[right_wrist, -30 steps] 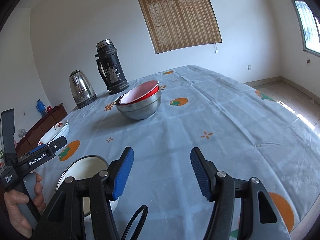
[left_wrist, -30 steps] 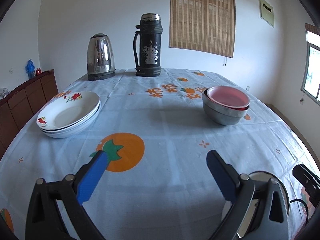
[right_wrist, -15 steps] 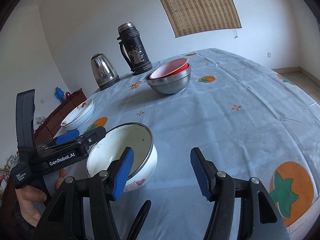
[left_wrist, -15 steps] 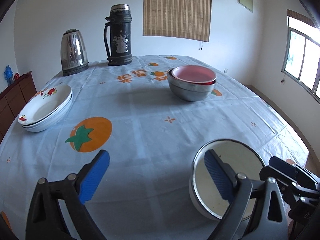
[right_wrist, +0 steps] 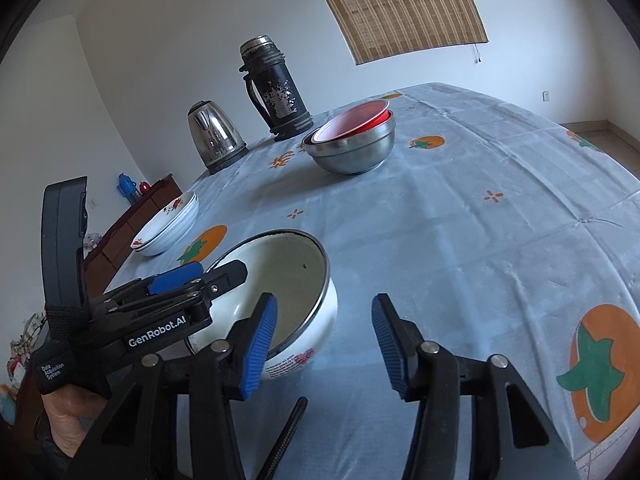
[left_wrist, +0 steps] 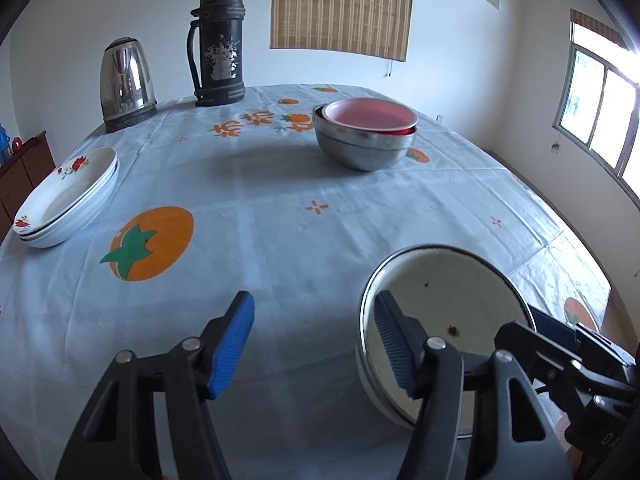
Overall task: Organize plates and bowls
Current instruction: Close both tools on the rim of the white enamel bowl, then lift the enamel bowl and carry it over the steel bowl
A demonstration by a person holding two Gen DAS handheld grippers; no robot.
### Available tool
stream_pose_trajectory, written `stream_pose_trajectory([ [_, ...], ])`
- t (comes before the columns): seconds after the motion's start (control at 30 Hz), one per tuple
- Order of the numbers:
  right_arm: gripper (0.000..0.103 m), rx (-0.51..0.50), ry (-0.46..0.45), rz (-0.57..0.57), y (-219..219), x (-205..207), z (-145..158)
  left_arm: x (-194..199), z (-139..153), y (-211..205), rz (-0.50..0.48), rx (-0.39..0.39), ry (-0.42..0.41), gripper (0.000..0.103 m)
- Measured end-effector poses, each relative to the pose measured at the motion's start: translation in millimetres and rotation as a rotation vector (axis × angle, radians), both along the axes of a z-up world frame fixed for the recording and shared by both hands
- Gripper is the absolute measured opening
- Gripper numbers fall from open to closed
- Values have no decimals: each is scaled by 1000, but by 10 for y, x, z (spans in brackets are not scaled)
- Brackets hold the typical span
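1. Both grippers have swung down toward the near edge of the table, and the white enamel bowl (left_wrist: 448, 304), only a sliver at the frame edge a second ago, now fills the lower right of the left wrist view.
2. Left gripper (left_wrist: 314, 344): jaws closing, its right finger inside the bowl and the left finger outside over bare tablecloth (left_wrist: 280, 216), with the bowl's near rim between them but not yet pinched.
3. Right gripper (right_wrist: 324, 344): jaws closing too, its left finger at the bowl's rim on the opposite side, nothing clamped.
4. That bowl sits on the table's near edge, just beside both grippers.
5. Farther back, a red bowl (left_wrist: 370, 117) nests in a steel bowl (left_wrist: 364, 148).
6. Stacked white plates (left_wrist: 66, 196) sit at the left edge.
7. Kettle (left_wrist: 126, 84) and black thermos (left_wrist: 218, 46) stand at the far end.
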State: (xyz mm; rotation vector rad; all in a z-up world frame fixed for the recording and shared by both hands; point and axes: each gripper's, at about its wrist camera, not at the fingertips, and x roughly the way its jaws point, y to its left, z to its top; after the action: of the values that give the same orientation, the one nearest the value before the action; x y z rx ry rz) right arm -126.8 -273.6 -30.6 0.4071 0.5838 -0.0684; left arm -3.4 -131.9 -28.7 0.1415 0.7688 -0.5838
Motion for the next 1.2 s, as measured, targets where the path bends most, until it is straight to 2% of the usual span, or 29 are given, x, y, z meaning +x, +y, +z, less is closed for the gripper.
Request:
stream_pose_trajectory([
  [0.07,49,-4,2,2,21,13,-1,11,-16,4,-3,-5,11,61],
  [0.17,47,16,8,20,36,48,-18,10,-41,-23,-16,-7,28,53],
  [0.27,42,30,17,33,64,90,-24,6,-65,-50,-34,-18,55,41],
  [0.33,42,23,20,29,83,105,-20,-1,-81,-71,-50,-32,75,26],
  [0.47,34,23,27,22,83,123,-23,-63,-100,-160,-81,-22,82,17],
  [0.57,30,18,43,11,80,148,-11,-115,-67,-186,-73,-6,50,16],
  [0.67,25,7,62,3,73,160,-2,-102,-27,-149,-71,-30,63,16],
  [0.9,12,51,76,0,-9,208,40,-27,72,-124,-60,-60,62,15],
  [1.2,12,24,43,-11,-73,293,256,95,270,-219,-65,-87,41,15],
])
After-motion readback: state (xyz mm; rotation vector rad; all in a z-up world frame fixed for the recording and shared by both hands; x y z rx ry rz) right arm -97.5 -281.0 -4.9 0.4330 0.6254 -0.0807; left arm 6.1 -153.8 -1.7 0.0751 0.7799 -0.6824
